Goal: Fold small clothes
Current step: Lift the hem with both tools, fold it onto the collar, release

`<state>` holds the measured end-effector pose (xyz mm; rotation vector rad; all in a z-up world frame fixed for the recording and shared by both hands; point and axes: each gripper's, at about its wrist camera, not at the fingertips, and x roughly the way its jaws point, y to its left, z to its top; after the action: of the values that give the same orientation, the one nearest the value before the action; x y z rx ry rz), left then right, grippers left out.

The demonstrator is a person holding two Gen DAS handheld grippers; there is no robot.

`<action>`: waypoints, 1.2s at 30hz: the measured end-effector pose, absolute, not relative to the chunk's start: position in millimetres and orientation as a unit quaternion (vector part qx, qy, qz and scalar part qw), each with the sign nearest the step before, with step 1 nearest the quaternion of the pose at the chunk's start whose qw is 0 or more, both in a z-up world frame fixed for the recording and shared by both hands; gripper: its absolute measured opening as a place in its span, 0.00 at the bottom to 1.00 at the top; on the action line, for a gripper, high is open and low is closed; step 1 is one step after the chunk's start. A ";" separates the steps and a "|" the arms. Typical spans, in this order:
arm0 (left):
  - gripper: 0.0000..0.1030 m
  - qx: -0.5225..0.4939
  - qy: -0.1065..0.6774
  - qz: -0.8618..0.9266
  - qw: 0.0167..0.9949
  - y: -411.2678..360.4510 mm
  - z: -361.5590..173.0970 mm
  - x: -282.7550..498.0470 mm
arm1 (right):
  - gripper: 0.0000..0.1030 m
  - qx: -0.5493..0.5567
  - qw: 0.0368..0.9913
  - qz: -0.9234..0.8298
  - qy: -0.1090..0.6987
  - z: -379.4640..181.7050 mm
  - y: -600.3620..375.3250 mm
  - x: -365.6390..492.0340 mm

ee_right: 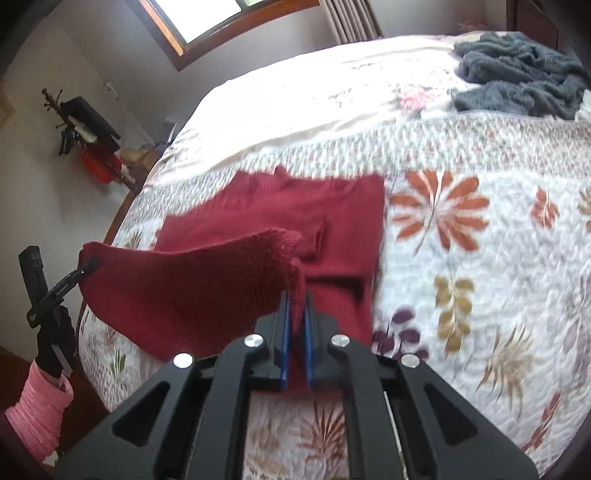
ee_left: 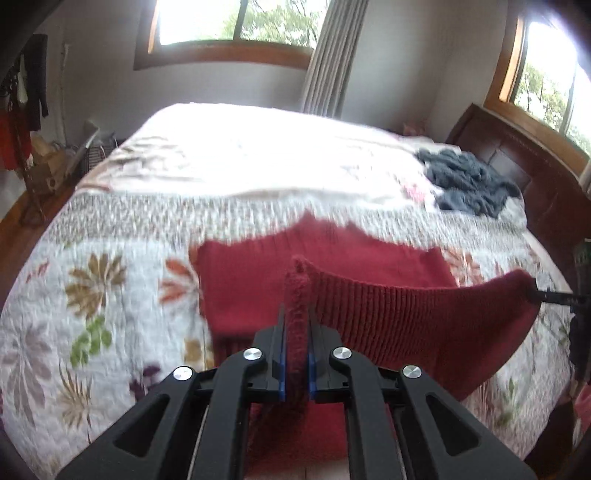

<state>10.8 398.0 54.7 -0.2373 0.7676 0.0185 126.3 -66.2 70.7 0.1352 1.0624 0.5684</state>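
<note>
A red knitted sweater [ee_left: 258,280] lies on the floral quilt [ee_left: 92,295] of a bed, its far part flat in the middle of the left wrist frame, its near ribbed hem lifted clear of the quilt and stretched in a sagging band between the two grippers. In the right wrist frame the flat part [ee_right: 332,206] sits centre, with what looks like a sleeve folded across it, and the raised hem runs from the centre out to the left edge.

The left gripper [ee_left: 295,332] enters from the bottom centre of its frame, pointing forward over the bed, its jaws nearly together and pinching one corner of the hem, which stands up as a fuzzy ridge between the blue pads [ee_left: 281,373]. The right gripper [ee_right: 297,317] comes in the same way at the bottom centre of its own frame, jaws likewise closed tight on the other hem corner. From the right wrist view the left gripper [ee_right: 86,267] appears at the left edge, held by a hand in a black glove [ee_right: 55,347] with a pink sleeve [ee_right: 40,417] below.

A crumpled grey garment [ee_right: 517,74] lies well apart, upper right. Windows [ee_left: 236,22] and a curtain [ee_left: 332,55] fill the top of the left wrist frame.
</note>
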 end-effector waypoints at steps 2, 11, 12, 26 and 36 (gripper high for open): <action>0.07 -0.118 0.363 0.015 0.924 403.8 61.3 29.9 | 0.05 0.062 0.826 0.261 0.495 76.0 -62.3 142.9; 0.07 -0.128 0.346 0.054 0.928 432.8 58.5 120.0 | 0.05 0.063 0.831 0.228 0.503 72.3 -35.3 237.3; 0.07 -0.129 0.346 0.059 0.927 436.4 55.9 131.1 | 0.05 0.060 0.832 0.223 0.504 70.8 -31.7 246.1; 0.07 -0.128 0.430 0.089 0.889 462.6 -39.5 238.3 | 0.05 0.029 0.814 0.177 0.552 -5.3 15.7 348.5; 0.09 -0.122 0.471 0.099 0.868 468.0 -88.6 262.6 | 0.05 0.017 0.797 0.151 0.584 -61.8 22.0 369.5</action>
<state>262.6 468.0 -88.6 -0.2564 0.9864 0.2062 369.5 22.0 -61.8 0.0356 1.2544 0.3236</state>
